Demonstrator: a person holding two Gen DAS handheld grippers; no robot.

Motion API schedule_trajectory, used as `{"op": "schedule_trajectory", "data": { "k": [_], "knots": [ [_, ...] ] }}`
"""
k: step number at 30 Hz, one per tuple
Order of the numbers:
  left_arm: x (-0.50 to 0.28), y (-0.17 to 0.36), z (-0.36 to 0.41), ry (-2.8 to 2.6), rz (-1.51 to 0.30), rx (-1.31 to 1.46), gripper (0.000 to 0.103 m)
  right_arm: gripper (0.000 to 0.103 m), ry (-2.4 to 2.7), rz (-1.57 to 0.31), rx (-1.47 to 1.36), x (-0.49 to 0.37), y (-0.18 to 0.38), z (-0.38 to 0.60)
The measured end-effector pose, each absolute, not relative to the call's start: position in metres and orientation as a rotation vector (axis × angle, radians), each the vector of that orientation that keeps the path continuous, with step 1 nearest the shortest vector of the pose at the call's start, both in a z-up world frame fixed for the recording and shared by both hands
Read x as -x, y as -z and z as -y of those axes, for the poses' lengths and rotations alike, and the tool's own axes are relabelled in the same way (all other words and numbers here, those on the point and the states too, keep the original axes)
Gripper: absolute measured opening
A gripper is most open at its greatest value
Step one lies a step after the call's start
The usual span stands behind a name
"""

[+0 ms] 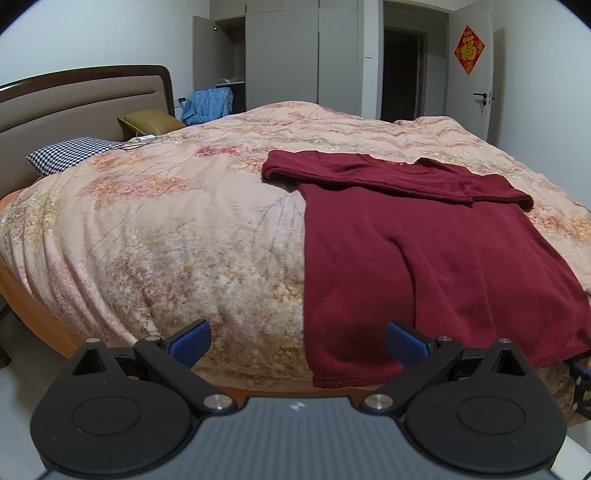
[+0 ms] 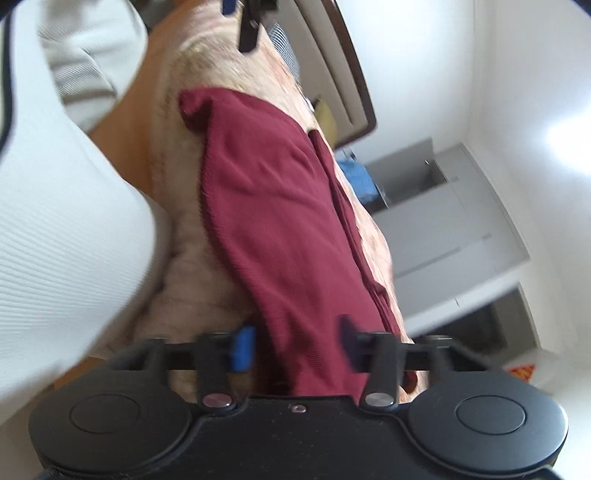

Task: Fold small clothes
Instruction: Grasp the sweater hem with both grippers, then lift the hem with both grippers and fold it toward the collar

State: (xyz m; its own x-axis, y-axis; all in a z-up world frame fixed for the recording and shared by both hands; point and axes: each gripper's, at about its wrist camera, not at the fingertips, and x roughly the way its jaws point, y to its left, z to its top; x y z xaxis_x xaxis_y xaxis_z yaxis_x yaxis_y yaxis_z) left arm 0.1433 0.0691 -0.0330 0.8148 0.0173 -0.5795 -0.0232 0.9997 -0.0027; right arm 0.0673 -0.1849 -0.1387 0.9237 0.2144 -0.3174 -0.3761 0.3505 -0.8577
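Note:
A dark red shirt point(image 1: 424, 251) lies spread on the floral bedspread point(image 1: 166, 229), its sleeves folded across the top and its hem hanging over the near edge of the bed. My left gripper point(image 1: 298, 341) is open and empty, just short of the bed edge by the shirt's lower left corner. The right wrist view is tilted sideways and blurred. There my right gripper point(image 2: 293, 345) is open, its blue pads point(image 2: 242, 347) either side of the shirt point(image 2: 273, 221) near one edge. The left gripper point(image 2: 245, 22) shows at the top.
A checked pillow point(image 1: 70, 155) and an olive pillow point(image 1: 149, 120) lie by the headboard point(image 1: 81, 96), with a white cable point(image 1: 142, 140) nearby. A blue garment point(image 1: 207, 105) sits before the grey wardrobe point(image 1: 280, 51). The person's white top point(image 2: 66, 206) fills the left of the right wrist view.

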Motion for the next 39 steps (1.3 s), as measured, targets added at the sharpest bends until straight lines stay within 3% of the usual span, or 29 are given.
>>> {"op": "schedule_trajectory", "data": {
  "k": [1, 4, 12, 21, 23, 25, 26, 31, 33, 39],
  "knots": [
    [-0.142, 0.033, -0.068, -0.011, -0.615, 0.007, 0.103, 0.013, -0.396, -0.162, 1.144, -0.067, 0.136, 0.185],
    [-0.138, 0.035, -0.063, 0.025, -0.599, -0.013, 0.103, 0.006, -0.406, -0.167, 1.032, -0.062, 0.113, 0.186],
    [-0.123, 0.049, -0.028, 0.177, -0.551, -0.125, 0.103, 0.006, -0.370, -0.191, 0.607, -0.104, 0.009, 0.201],
    [-0.149, 0.078, 0.042, 0.096, -0.471, -0.409, 0.101, 0.005, -0.358, -0.166, 0.426, -0.126, -0.048, 0.216],
    [-0.158, 0.082, 0.046, 0.062, -0.461, -0.439, 0.090, 0.005, -0.344, -0.162, 0.430, -0.126, -0.051, 0.219],
    [-0.164, 0.085, 0.042, 0.035, -0.465, -0.463, 0.066, 0.005, -0.333, -0.169, 0.416, -0.123, -0.051, 0.225],
    [-0.165, 0.086, 0.038, 0.022, -0.463, -0.475, 0.062, 0.005, -0.325, -0.172, 0.418, -0.122, -0.050, 0.227],
    [-0.158, 0.085, 0.015, 0.007, -0.404, -0.522, 0.014, 0.005, -0.288, -0.208, 0.439, -0.108, -0.024, 0.226],
    [-0.153, 0.080, 0.009, 0.009, -0.350, -0.532, 0.007, 0.005, -0.274, -0.224, 0.458, -0.101, -0.011, 0.224],
    [-0.139, 0.050, -0.010, -0.012, -0.193, -0.489, 0.006, 0.004, -0.231, -0.149, 0.514, -0.064, -0.003, 0.219]
  ]
}}
